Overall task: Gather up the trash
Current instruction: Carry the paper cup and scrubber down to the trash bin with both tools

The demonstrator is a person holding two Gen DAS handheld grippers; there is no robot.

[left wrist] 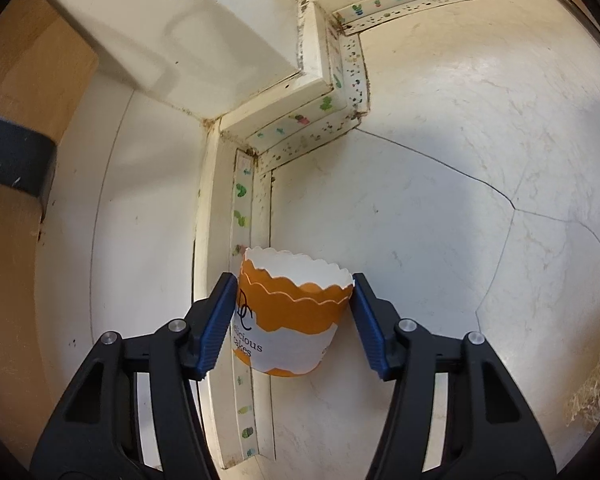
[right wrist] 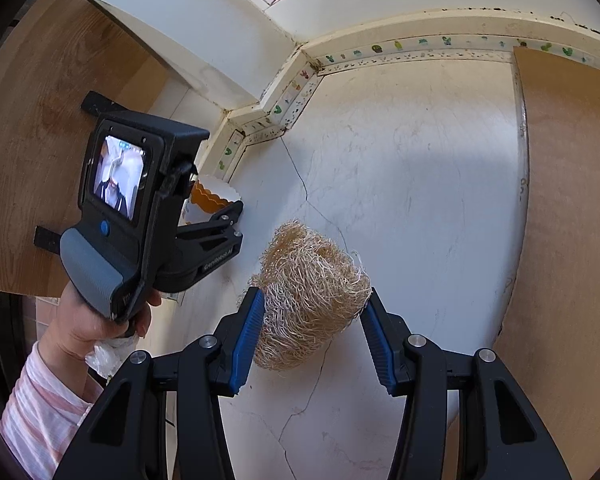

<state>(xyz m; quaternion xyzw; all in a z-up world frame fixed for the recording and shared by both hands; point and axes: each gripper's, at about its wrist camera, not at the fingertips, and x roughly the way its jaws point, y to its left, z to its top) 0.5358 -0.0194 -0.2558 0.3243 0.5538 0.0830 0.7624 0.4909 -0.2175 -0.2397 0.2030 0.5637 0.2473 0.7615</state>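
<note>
An orange and white paper cake cup with a scalloped rim stands on the cracked white floor by the skirting. My left gripper is around it, blue pads touching or almost touching both sides. The cup also shows in the right wrist view, behind the left gripper. A tan ball of straw-like fibre lies on the floor. My right gripper is open around it, the left pad against the fibres, the right pad just clear.
A stepped white wall with cactus-patterned tape along its base runs behind the cup. Wooden panels stand at the left and the right. The fibre ball's edge shows at the far right of the left wrist view.
</note>
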